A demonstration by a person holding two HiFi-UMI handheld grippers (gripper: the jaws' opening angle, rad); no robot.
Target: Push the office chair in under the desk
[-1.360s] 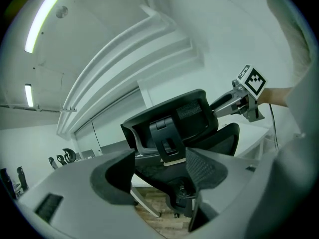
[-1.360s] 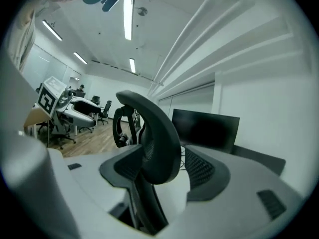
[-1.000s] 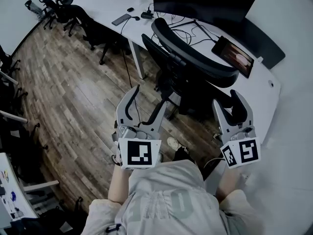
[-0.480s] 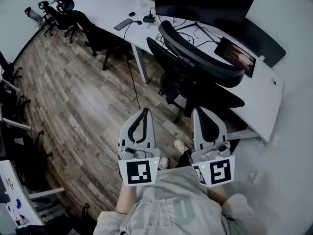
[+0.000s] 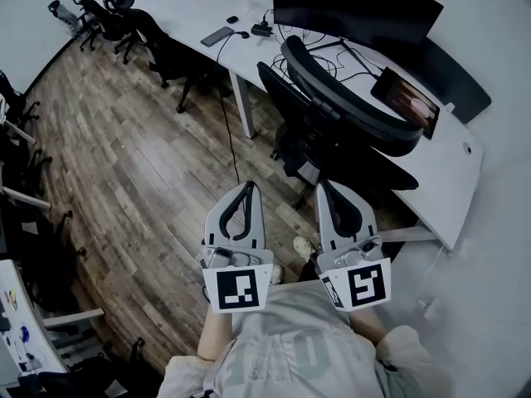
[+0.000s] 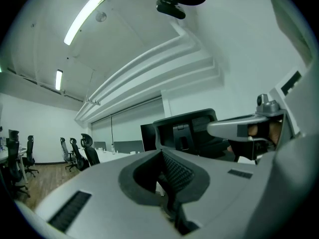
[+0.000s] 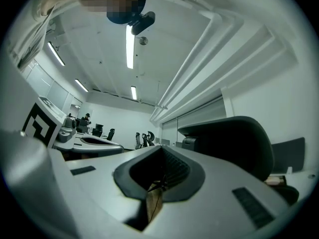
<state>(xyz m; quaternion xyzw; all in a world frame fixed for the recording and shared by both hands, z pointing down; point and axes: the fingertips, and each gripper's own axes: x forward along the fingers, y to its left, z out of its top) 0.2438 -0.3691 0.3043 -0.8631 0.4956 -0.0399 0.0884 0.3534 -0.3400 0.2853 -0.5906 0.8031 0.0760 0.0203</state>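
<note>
We see a wood-plank floor (image 5: 133,164) filling the left half of the head view. A long white desk (image 5: 455,181) curves along the top and right side. The office chair (image 5: 348,114) stands at the desk's near edge, in front of the monitor, with its curved backrest facing us and its base on the floor. From above, the backrest overlaps the desk edge. We cannot tell how far the seat reaches beneath the desk.

More office chairs (image 5: 108,15) stand at the far left end of the desk. A dark monitor (image 5: 357,7) sits on the desk behind the chair, with cables trailing below it.

The left gripper (image 5: 246,187) and the right gripper (image 5: 325,186) are held side by side, near each other, on our side of the chair. Both are apart from the chair and touch nothing. In the left gripper view, the left gripper's (image 6: 162,153) jaws are closed together with nothing between them, and the chair's backrest (image 6: 187,133) rises beyond them. In the right gripper view, the right gripper's (image 7: 160,149) jaws are likewise closed and empty, and the backrest (image 7: 234,143) shows to the right.

A tablet (image 5: 406,102) leans on the desk to the right of the monitor. A phone (image 5: 217,36) lies flat on the desk further left. A shoe (image 5: 304,247) shows on the floor between the grippers.
</note>
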